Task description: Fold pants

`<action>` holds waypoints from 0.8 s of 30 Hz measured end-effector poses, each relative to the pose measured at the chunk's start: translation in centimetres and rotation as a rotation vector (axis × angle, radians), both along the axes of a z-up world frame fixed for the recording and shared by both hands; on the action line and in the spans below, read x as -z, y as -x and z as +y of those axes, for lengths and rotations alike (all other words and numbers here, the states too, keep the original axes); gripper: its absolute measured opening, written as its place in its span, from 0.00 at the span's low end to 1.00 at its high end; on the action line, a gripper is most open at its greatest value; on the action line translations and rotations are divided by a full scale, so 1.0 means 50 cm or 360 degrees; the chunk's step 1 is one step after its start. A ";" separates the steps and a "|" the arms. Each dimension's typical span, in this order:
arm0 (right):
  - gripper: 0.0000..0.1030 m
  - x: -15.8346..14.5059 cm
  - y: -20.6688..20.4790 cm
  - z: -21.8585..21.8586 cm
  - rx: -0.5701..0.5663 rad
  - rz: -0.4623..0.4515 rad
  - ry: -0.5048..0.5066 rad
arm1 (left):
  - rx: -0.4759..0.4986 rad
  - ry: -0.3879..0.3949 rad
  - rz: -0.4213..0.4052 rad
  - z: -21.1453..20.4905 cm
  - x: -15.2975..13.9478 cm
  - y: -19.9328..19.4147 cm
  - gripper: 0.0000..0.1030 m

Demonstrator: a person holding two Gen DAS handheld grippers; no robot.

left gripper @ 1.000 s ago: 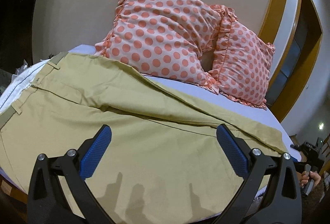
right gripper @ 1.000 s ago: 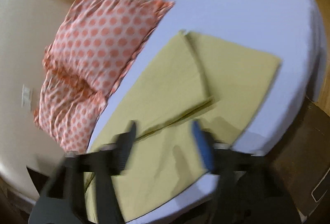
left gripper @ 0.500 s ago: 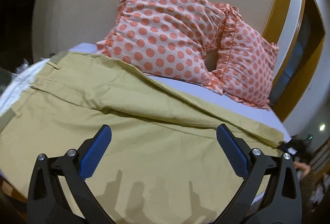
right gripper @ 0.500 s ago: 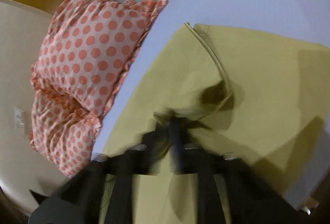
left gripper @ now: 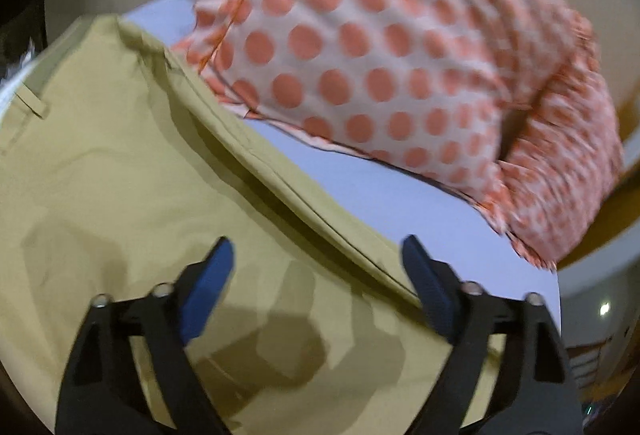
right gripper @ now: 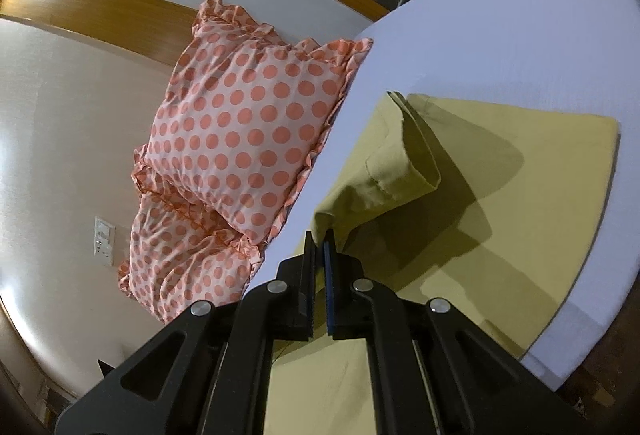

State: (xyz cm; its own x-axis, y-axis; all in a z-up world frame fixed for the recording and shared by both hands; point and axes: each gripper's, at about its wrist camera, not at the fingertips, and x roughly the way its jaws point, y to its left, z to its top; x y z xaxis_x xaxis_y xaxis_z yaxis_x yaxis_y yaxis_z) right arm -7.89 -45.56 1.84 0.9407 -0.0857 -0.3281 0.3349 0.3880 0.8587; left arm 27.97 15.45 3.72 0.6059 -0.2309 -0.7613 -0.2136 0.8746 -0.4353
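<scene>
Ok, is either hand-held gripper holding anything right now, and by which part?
The right hand-held gripper pinches the khaki pants by one leg's edge, lifted. The left hand-held gripper is open, empty.

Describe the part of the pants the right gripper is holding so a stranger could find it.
On the white bed, beside the polka-dot pillows, lie khaki pants. The right gripper pinches the upper leg; alone, it rises off the flat fabric, hem curled open.

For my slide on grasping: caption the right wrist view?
Right hand-held gripper pinches and lifts a khaki pants leg off the bed.
</scene>
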 end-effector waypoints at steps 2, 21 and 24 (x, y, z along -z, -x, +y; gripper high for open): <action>0.04 -0.004 -0.005 -0.002 0.0000 0.0007 0.0014 | -0.0027 0.0017 0.0059 0.009 0.023 -0.028 0.34; 0.04 0.009 0.111 -0.022 0.0126 0.0164 0.0083 | -0.0074 0.0143 -0.0301 0.002 0.043 0.585 0.05; 0.04 0.012 0.111 -0.020 0.0125 0.0216 0.0124 | -0.0077 0.0147 -0.0304 0.004 0.063 0.595 0.05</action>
